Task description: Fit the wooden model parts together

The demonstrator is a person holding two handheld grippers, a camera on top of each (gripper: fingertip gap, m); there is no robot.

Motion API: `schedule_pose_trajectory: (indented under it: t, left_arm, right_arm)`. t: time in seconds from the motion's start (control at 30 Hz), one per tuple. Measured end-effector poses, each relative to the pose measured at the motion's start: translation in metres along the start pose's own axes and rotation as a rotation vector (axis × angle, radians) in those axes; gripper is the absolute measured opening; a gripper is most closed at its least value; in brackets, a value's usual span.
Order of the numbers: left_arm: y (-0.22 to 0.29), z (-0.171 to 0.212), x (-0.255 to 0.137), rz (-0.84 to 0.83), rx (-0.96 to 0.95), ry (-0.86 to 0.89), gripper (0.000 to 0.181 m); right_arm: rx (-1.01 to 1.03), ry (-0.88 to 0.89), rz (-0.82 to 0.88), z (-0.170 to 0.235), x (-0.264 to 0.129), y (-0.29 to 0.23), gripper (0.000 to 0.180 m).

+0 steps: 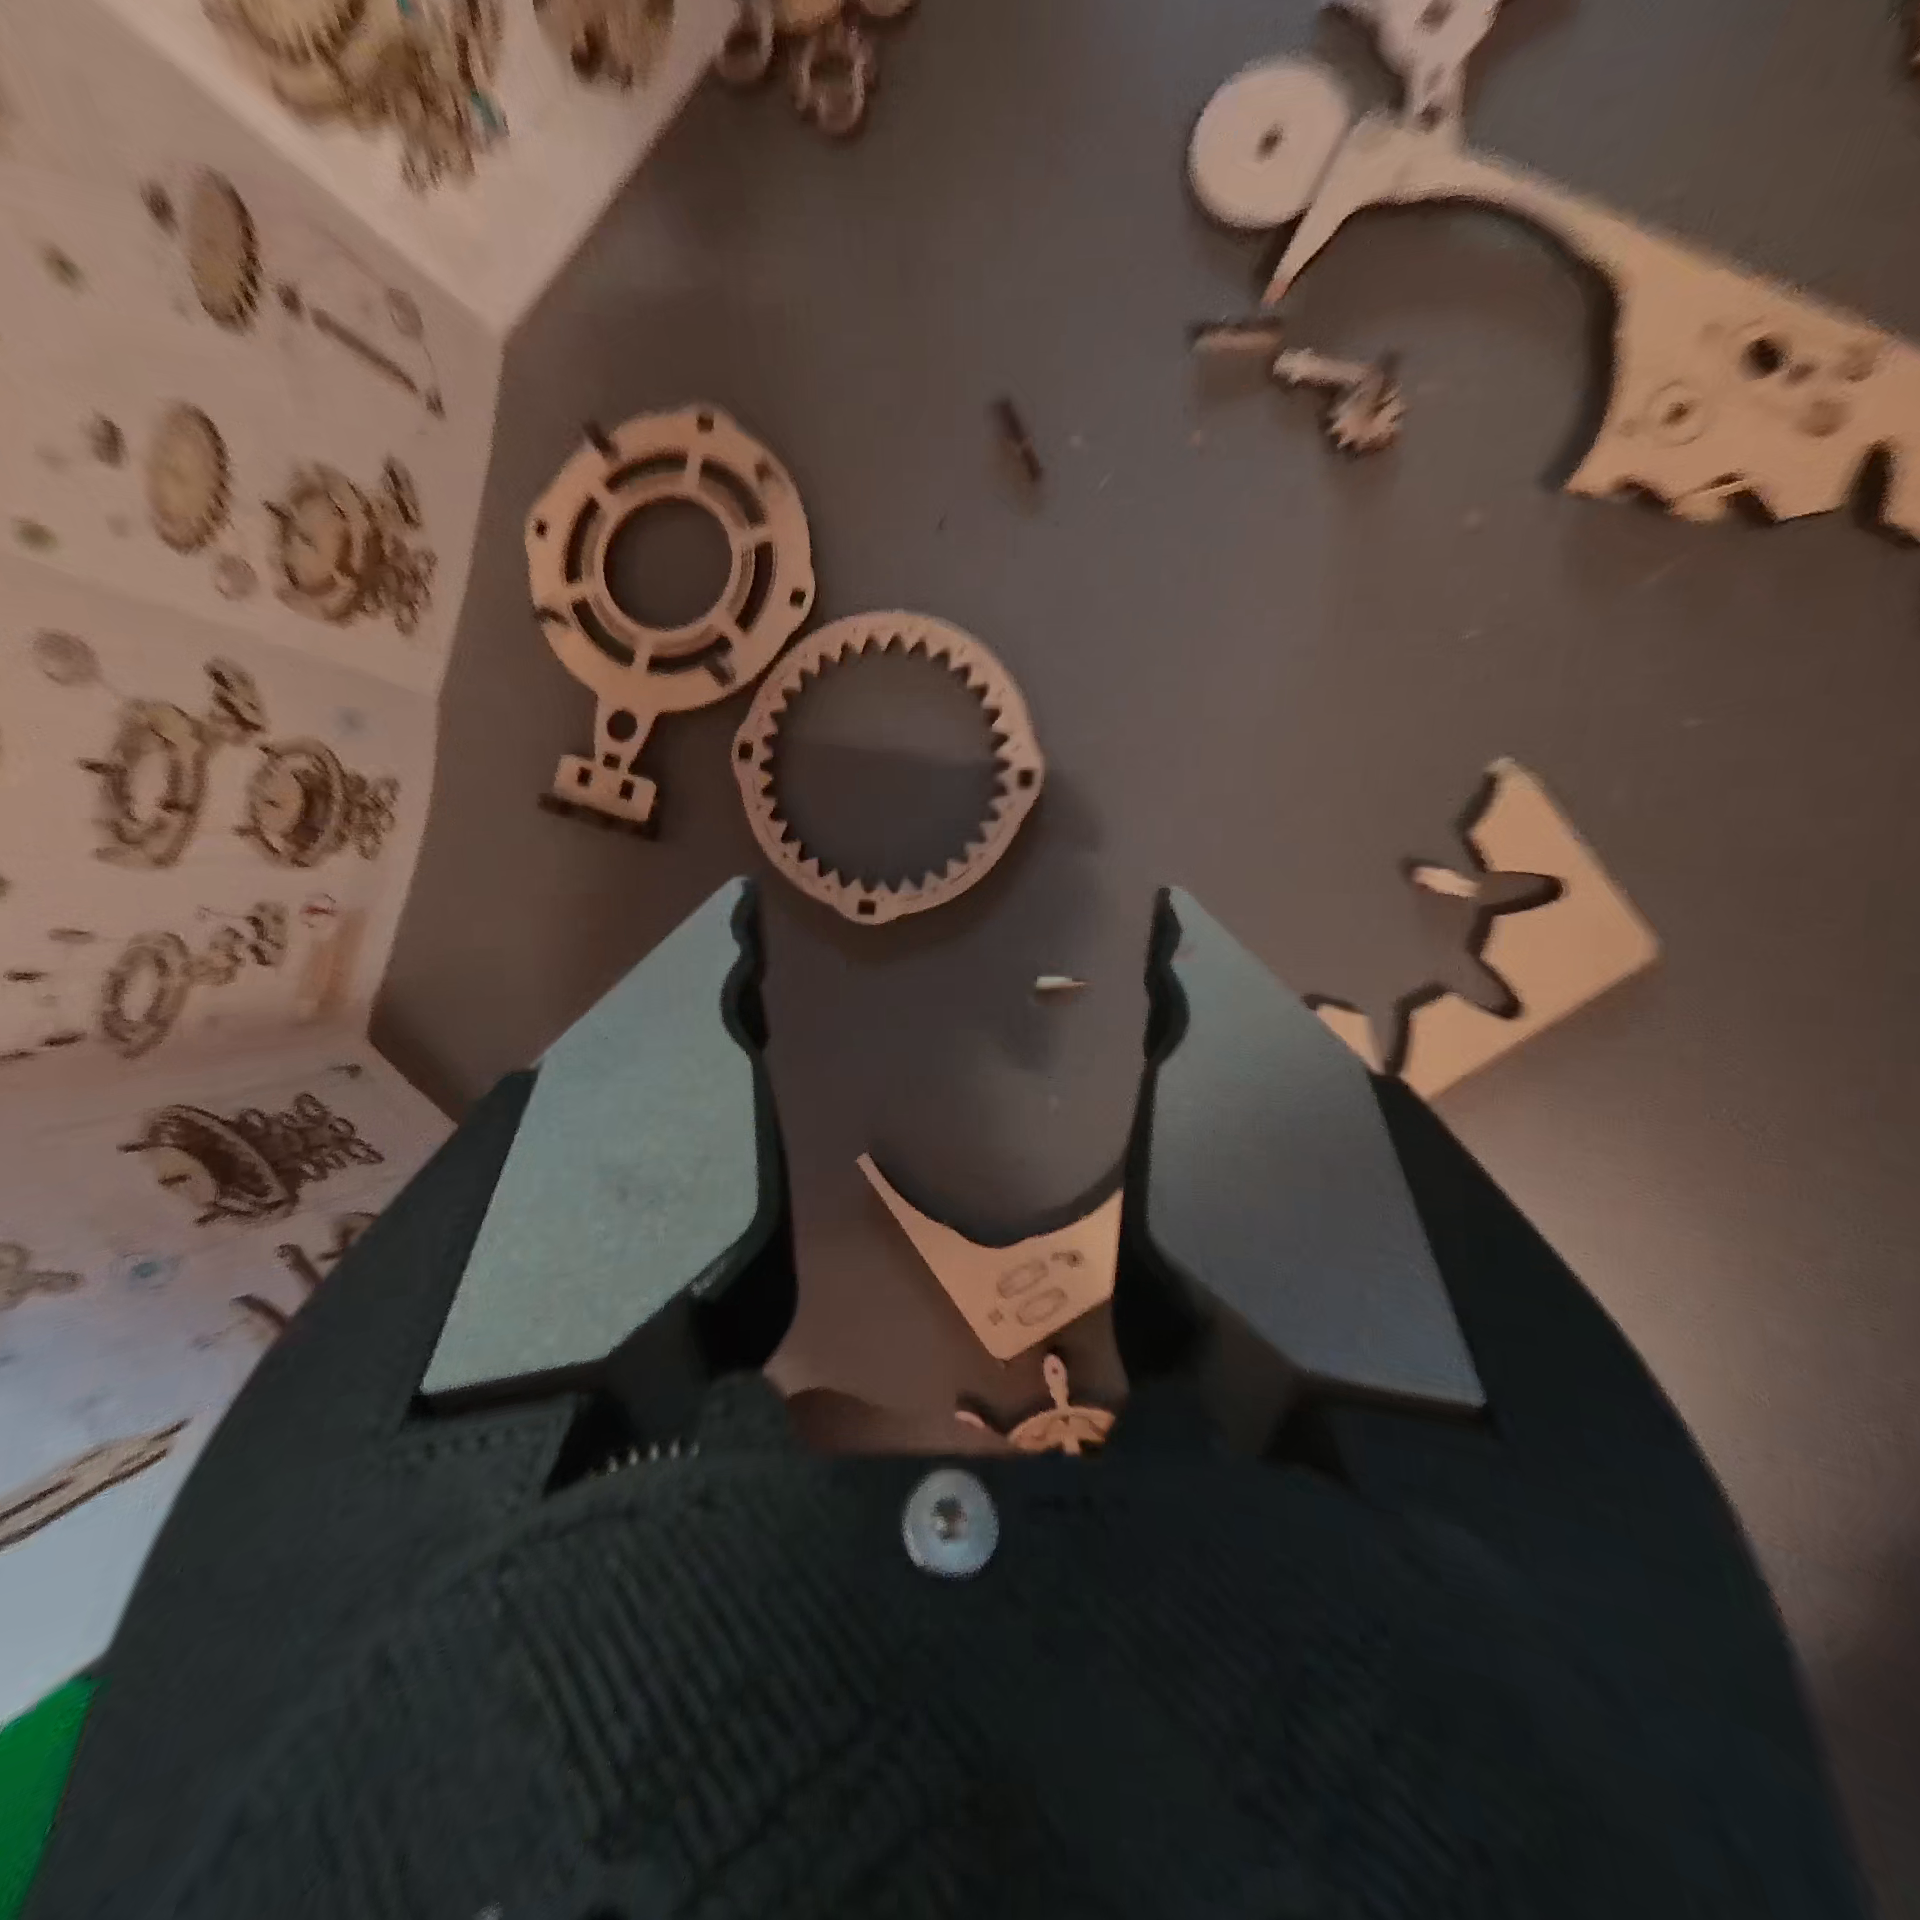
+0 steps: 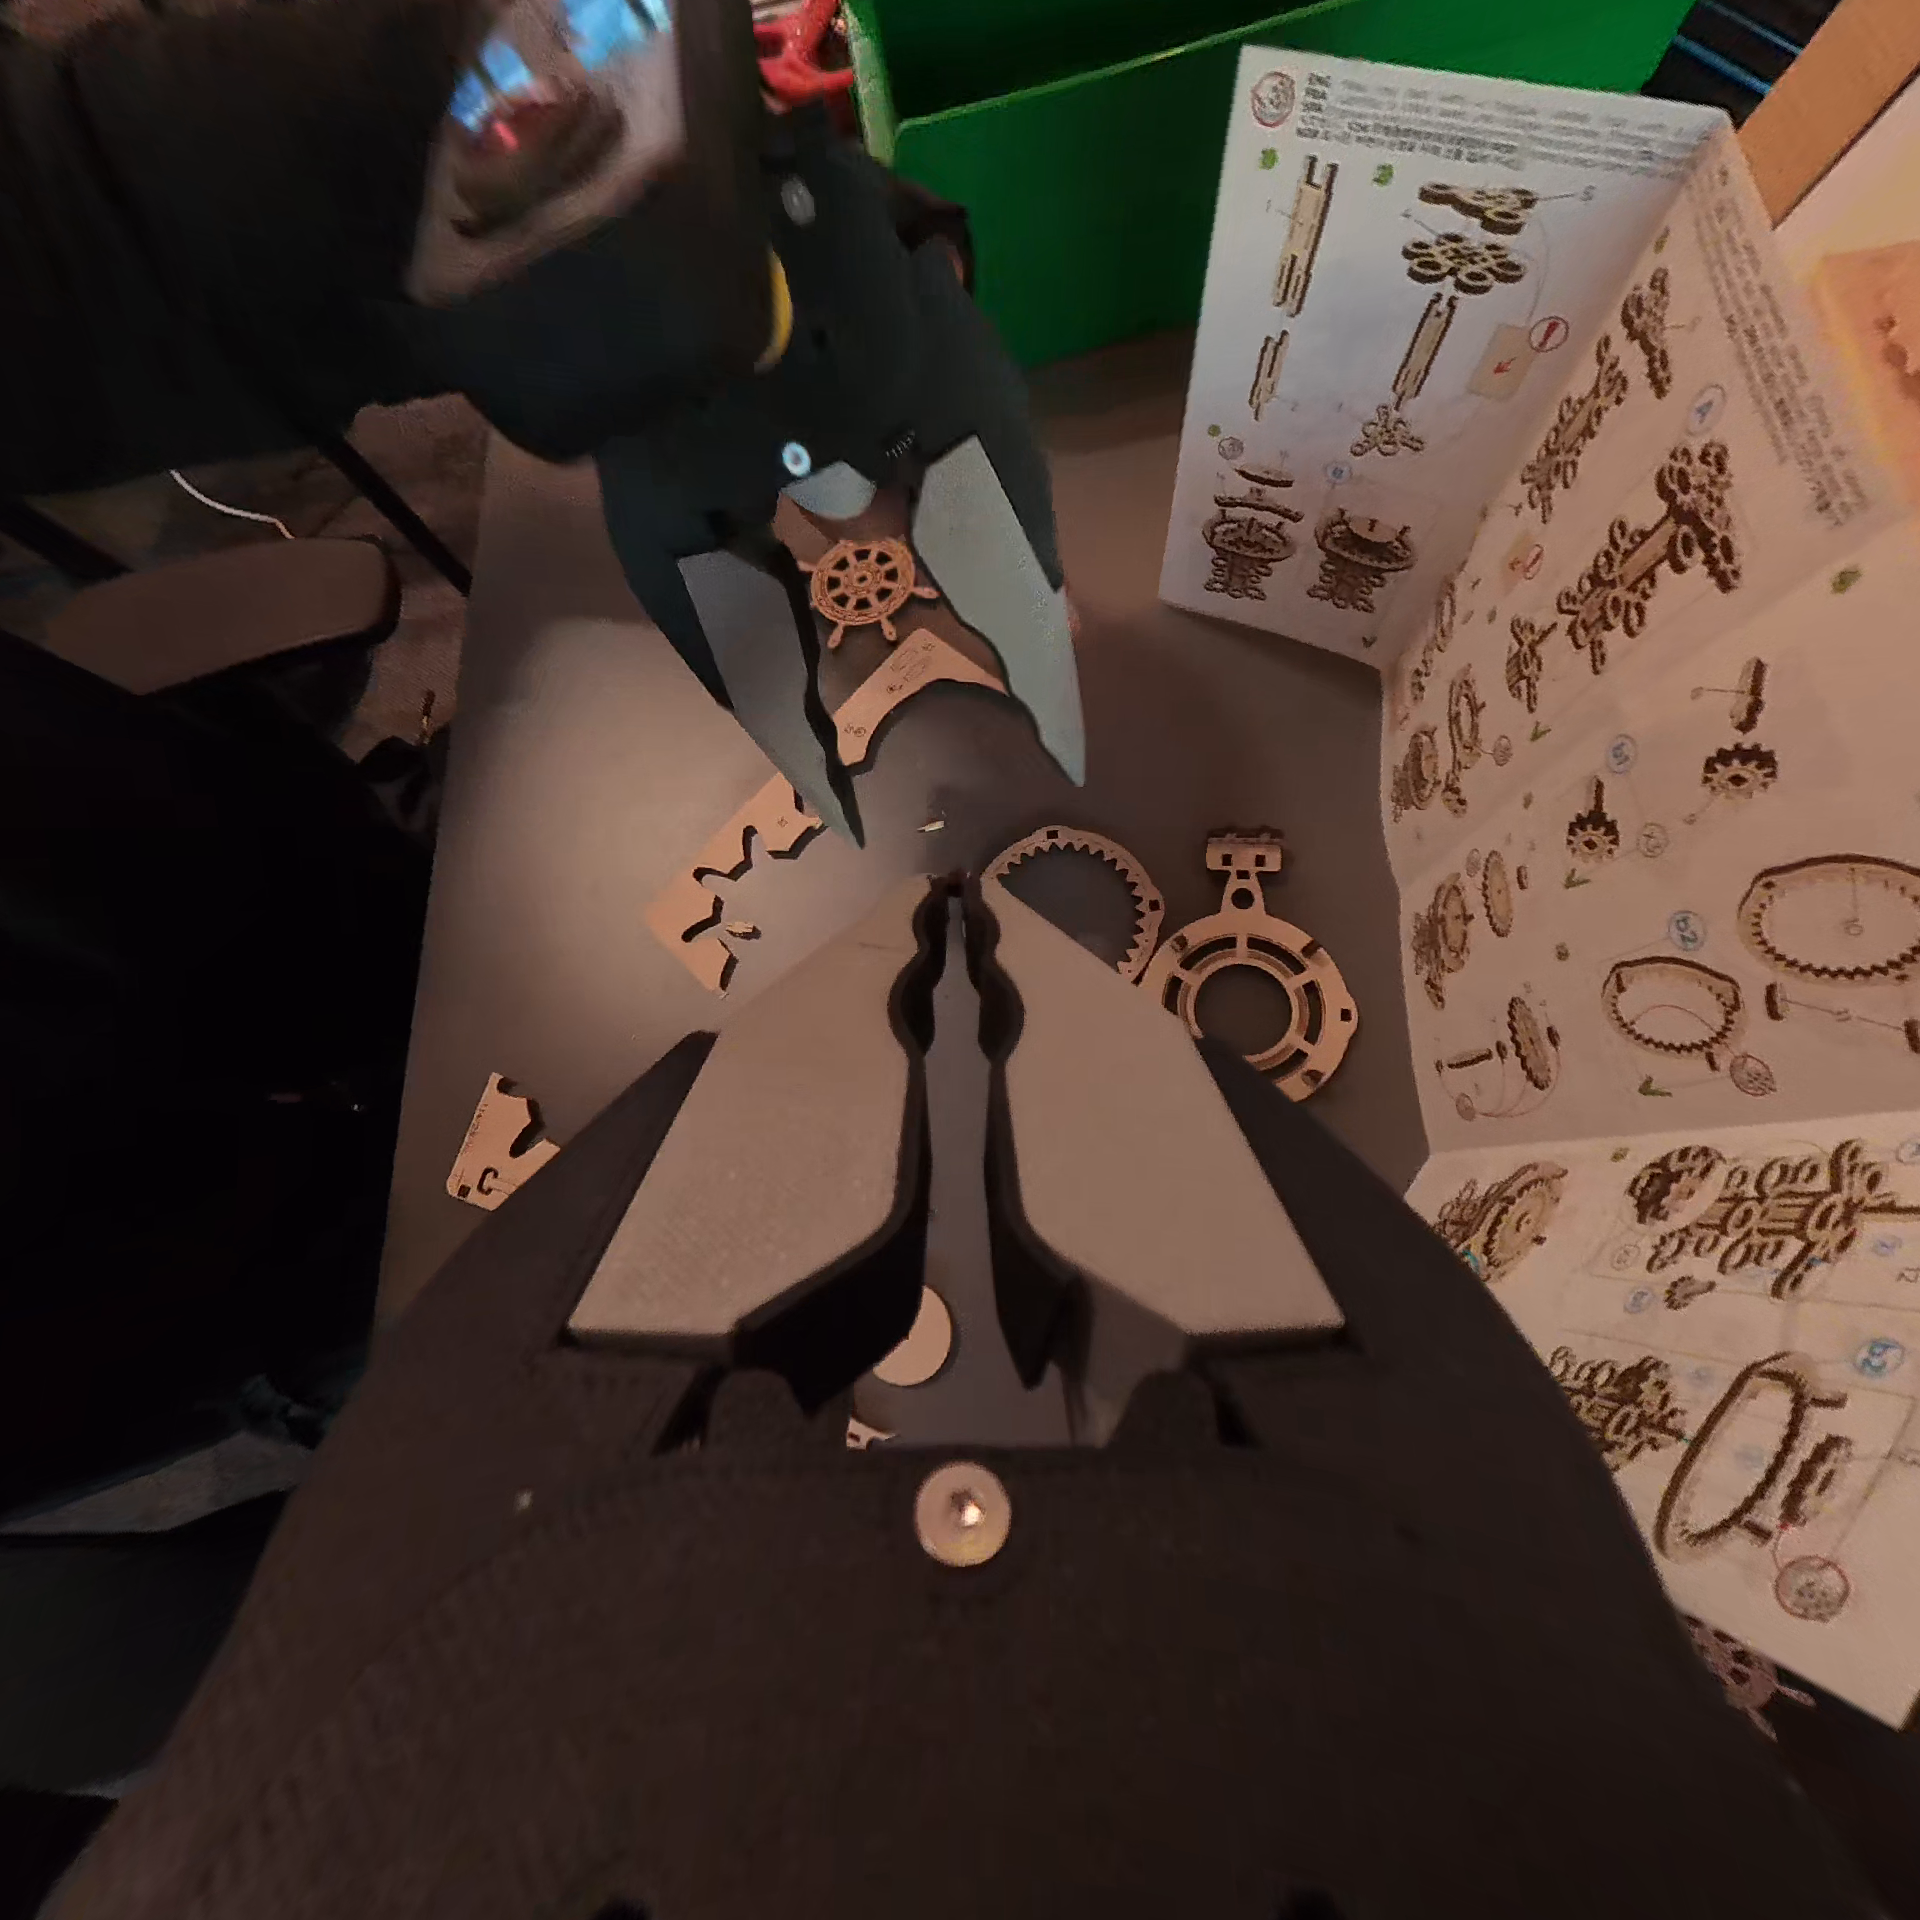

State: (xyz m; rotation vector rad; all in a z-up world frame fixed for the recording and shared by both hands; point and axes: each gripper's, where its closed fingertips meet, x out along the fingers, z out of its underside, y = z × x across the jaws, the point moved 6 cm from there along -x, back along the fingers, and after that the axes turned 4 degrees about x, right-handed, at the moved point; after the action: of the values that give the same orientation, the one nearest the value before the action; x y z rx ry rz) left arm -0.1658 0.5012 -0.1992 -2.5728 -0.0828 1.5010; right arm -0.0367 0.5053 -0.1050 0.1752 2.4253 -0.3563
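Wooden model parts scattered over a dark grey table [image 1: 1247, 644]. One toothed ring [image 1: 885, 767] at mid-frame in the left wrist view, teeth pointing inward, lying flat; one slotted round plate [image 1: 665, 582] with a footed stem just beside it to the upper left, edges nearly touching. Same pair at centre right in the right wrist view: ring [image 2: 1091, 894] partly hidden, plate [image 2: 1252, 992] beside it. One ship's-wheel piece [image 2: 864, 589] in the upper middle there. Three offcut sheet scraps counted in the left wrist view: upper right [image 1: 1704, 416], mid right [image 1: 1527, 914], lower centre [image 1: 1023, 1288]. One unfolded instruction sheet [image 1: 208, 644] along the left edge.

Left gripper [image 1: 954, 935] spread wide, empty, hovering just short of the ring. Right gripper [image 2: 956, 883] pinched nearly together at the tips, only a sliver of gap; anything pinched too small to tell.
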Motion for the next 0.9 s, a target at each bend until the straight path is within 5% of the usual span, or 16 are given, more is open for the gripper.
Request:
schedule_pose_trajectory:
  t: [0.27, 0.57, 0.9]
  left_arm:
    - [-0.022, 0.004, 0.033, 0.197, 0.063, -0.001, 0.065]
    - [-0.039, 0.006, 0.038, 0.168, 0.108, -0.050, 0.075]
    - [0.007, -0.003, 0.035, 0.241, 0.156, -0.019, 0.061]
  right_arm:
    - [0.030, -0.046, -0.022, 0.010, 0.014, 0.008, 0.000]
    - [0.058, -0.042, -0.031, 0.015, 0.013, 0.017, 0.000]
    - [0.084, -0.098, -0.071, 0.024, 0.031, 0.013, 0.000]
